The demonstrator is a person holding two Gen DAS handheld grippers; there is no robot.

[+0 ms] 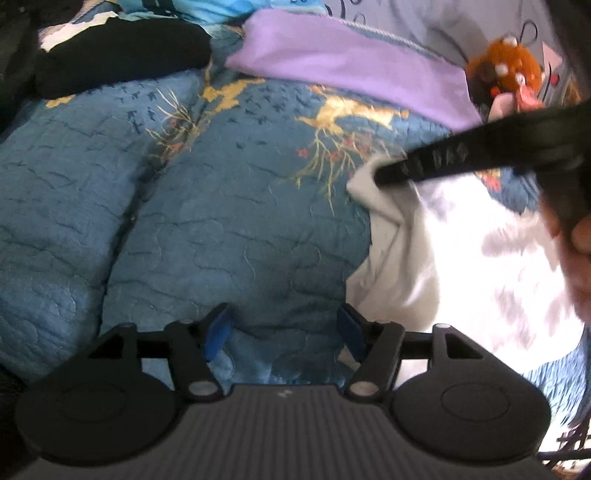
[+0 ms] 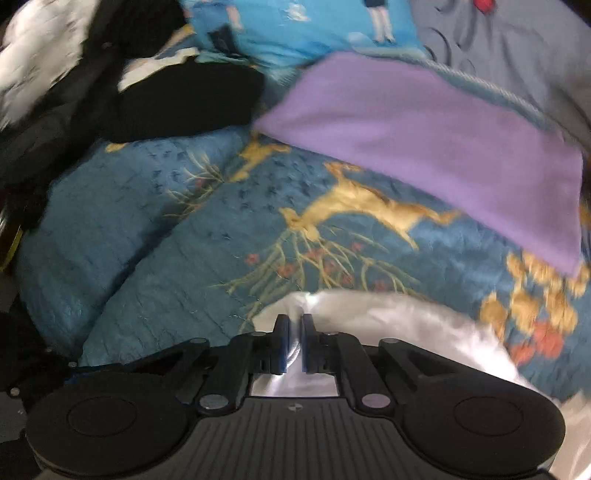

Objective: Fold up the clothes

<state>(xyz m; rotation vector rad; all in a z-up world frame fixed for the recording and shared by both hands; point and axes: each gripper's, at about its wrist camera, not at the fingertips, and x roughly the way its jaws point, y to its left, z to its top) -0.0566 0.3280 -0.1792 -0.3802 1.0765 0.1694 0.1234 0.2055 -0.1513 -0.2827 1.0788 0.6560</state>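
Left claw [image 1: 284,332] hangs low over the bed with its blue-padded fingers spread apart and nothing between them; only bare quilt [image 1: 192,229] shows in the gap. Just to its right in the left wrist view lies the white garment [image 1: 461,251], rumpled and partly lifted, its upper corner caught by the right claw [image 1: 384,177], which reaches in from the right edge. Behind it sit a folded purple cloth [image 1: 343,62], a black garment [image 1: 118,55] and a brown plush toy [image 1: 506,66].

From the right wrist view, the right claw's pads are pressed together on a bunched fold of the white garment [image 2: 406,317], which spreads out right of the fingers. The view is smeared, so the claw seems to be moving.

The risk, as I judge it, is that only a thin pinch of cloth is held: a quick pull could slip it free, or drag the whole garment into a heap, since the left claw holds no opposite edge to keep it flat. The soft quilt [image 2: 155,236] may also wrinkle up under the cloth and spoil the crease.

The surface is a bed, covered by a blue quilted spread with gold deer and branches. A bright blue printed pillow [image 2: 306,29] and the purple cloth [image 2: 443,147] lie at its far side.
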